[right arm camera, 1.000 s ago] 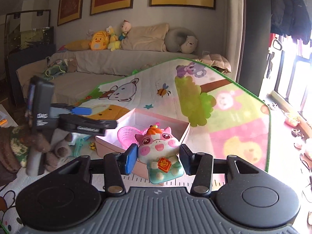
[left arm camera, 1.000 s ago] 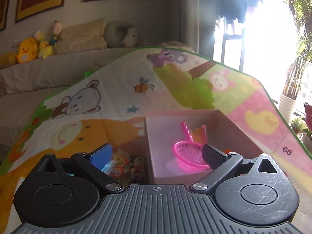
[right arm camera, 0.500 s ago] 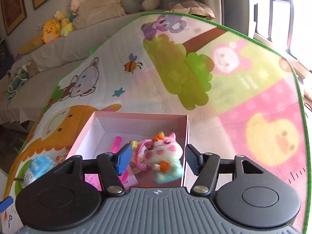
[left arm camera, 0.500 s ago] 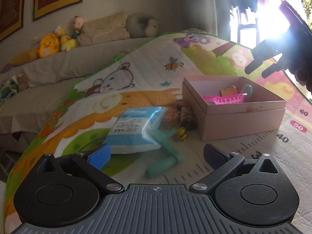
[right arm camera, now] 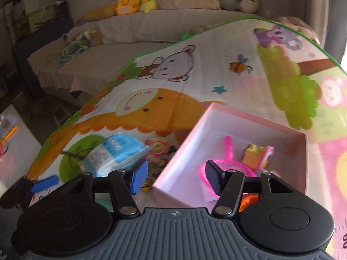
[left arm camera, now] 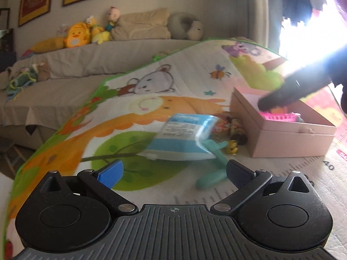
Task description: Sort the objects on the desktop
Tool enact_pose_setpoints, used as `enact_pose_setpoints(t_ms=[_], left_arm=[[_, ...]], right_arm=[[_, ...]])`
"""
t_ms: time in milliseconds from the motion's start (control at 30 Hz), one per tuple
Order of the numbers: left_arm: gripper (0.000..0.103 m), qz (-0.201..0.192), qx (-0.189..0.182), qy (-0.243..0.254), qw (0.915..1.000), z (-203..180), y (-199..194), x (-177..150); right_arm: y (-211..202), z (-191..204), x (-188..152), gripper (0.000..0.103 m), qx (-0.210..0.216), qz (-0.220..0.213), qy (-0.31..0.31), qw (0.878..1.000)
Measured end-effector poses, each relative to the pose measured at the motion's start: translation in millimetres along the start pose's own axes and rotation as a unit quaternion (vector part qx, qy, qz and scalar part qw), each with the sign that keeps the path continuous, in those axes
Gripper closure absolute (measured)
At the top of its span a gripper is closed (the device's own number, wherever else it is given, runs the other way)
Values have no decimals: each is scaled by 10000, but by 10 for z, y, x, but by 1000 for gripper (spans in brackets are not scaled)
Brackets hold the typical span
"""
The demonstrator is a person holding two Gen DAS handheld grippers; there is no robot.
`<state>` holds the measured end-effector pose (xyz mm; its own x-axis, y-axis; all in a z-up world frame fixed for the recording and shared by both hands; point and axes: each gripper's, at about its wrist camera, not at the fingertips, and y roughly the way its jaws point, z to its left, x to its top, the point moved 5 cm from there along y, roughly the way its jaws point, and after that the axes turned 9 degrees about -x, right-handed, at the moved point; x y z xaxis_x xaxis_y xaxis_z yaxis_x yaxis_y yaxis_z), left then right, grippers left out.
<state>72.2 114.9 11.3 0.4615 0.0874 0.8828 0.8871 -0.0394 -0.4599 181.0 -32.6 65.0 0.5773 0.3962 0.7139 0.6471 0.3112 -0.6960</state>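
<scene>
A pink box [right arm camera: 245,121] lies open on the play mat, holding a pink net [right arm camera: 227,162] and an orange-yellow toy [right arm camera: 256,156]. My right gripper [right arm camera: 176,178] hovers above the box's left wall; its jaws are closing with nothing between them. In the left wrist view a dark finger [left arm camera: 279,97] of that gripper reaches over the box [left arm camera: 288,143]. My left gripper [left arm camera: 173,171] is open and low over the mat. Just beyond it lie a blue-and-white packet [left arm camera: 182,138] and a teal toy [left arm camera: 212,166]. The packet [right arm camera: 115,153] also shows left of the box.
Small toys [left arm camera: 235,130] and a yellow bee figure [left arm camera: 232,149] lie between packet and box. The mat [left arm camera: 134,117] ends in a green edge at the left. Behind it stands a covered sofa [left arm camera: 86,65] with plush toys and pillows. Bright window glare fills the right.
The right gripper let go of the pig toy over the box and swung left, now empty. The left gripper drew back from the box toward the packet and teal toy.
</scene>
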Motion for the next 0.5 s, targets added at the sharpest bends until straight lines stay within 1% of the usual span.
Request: enact_pose_setpoints(t_ms=[33,100,167,200,267,300,333,400,433,500], left_arm=[[0,-45,132,-118,9998,98,-43,17],[0,-113,302,-406,9987,305,-122,55],[0,-134,395,-588,9974,434,-167,81],[0,-131,444,-636,9969,478,-183,90],[0,-108,456,-631,9969,490,-196,99],[0,-89,406,-605,9973,470,-195,100],[0,-66,328,-566,9978,434,-189,101],[0,-11,146,-448,9989,341,-160,96],[0,13,83,-381,9992,291,-135,99],[0,48,-22,-239,9997,190,-79,115]], right_arm=[[5,168,-68,55,87,-60,-240,9997],[38,480,-206,56,177,-197,-632,9977],[151,693,-302,59,198,-160,-816,9963],[225,743,-331,61,194,-123,-809,9965],[354,780,-368,63,135,-81,-709,9974],[427,764,-410,64,119,-30,-654,9978],[446,726,-416,68,153,-86,-558,9983],[455,649,-431,82,245,28,-429,9988],[438,611,-448,93,325,99,-367,9987],[347,524,-532,93,398,141,-320,9986]])
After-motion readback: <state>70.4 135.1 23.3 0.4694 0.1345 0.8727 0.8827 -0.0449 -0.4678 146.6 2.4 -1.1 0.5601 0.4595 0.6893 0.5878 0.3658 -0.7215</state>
